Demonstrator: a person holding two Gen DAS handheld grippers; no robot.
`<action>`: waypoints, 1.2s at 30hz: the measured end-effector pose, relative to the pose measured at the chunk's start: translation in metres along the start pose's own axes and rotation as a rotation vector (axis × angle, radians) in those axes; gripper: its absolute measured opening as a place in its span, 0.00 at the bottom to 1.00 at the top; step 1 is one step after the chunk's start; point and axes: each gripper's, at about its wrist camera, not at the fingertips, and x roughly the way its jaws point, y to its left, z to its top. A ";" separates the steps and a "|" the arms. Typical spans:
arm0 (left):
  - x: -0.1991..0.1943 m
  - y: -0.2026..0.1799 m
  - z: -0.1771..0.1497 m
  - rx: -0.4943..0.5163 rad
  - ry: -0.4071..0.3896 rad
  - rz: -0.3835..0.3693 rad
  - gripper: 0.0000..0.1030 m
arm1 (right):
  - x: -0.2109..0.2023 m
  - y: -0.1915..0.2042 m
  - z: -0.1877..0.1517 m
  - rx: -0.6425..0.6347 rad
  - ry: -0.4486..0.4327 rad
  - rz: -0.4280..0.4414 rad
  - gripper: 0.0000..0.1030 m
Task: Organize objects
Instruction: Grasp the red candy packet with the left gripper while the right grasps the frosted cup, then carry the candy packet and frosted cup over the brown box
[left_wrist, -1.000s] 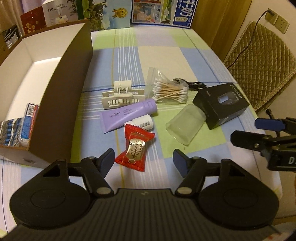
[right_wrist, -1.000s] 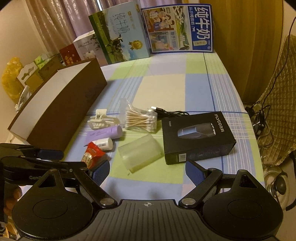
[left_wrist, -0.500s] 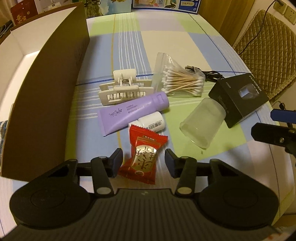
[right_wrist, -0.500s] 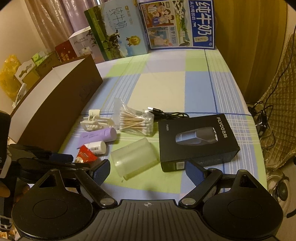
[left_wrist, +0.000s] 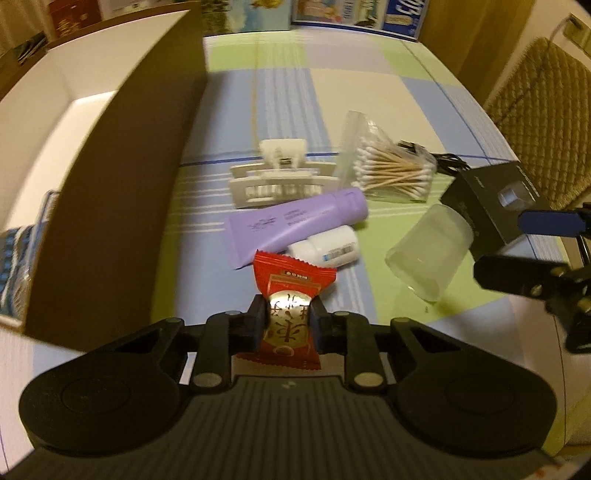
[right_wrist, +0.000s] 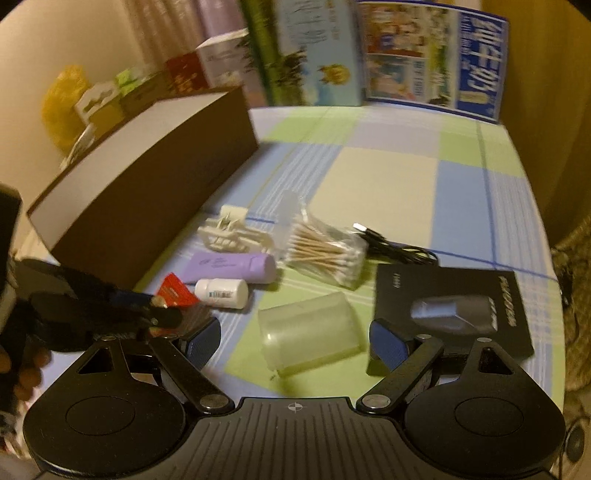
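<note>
Left of the left gripper's (left_wrist: 287, 320) jaws stands the box (left_wrist: 122, 177), its brown wall tall and its white inside open from above; it is likely the place where things are meant to go. The jaws are closed on the candy (left_wrist: 291, 314), pinching the red wrapper at its narrow middle, a sensible hold since the ends are only loose foil. Whether the candy is off the table (left_wrist: 369, 110) cannot be told.

Just ahead of those jaws lies the bottle (left_wrist: 327, 251), touching the purple tube (left_wrist: 295, 225), with the hair clip (left_wrist: 282, 181) beyond the tube. Ahead and to the right sit the swabs (left_wrist: 391, 171) in their clear bag, and behind them the cable (left_wrist: 443, 160).

The box wall would be the main thing in the way: the candy probably has to go up and over it.

The right gripper (right_wrist: 295, 338) has its jaws wide open and empty. The cup (right_wrist: 310, 338) lies on its side between them, untouched, perhaps the next pick. The black carton (right_wrist: 450, 306) lies just ahead of the right jaw, close enough to hinder closing.
</note>
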 end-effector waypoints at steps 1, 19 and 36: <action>-0.002 0.003 -0.001 -0.012 0.001 0.004 0.19 | 0.005 0.001 0.001 -0.020 0.010 0.002 0.82; -0.018 0.013 -0.007 -0.143 -0.009 0.063 0.20 | 0.064 -0.002 0.011 -0.285 0.164 0.026 0.70; -0.058 -0.010 -0.016 -0.172 -0.087 0.091 0.19 | 0.013 0.008 0.015 -0.266 0.071 0.094 0.67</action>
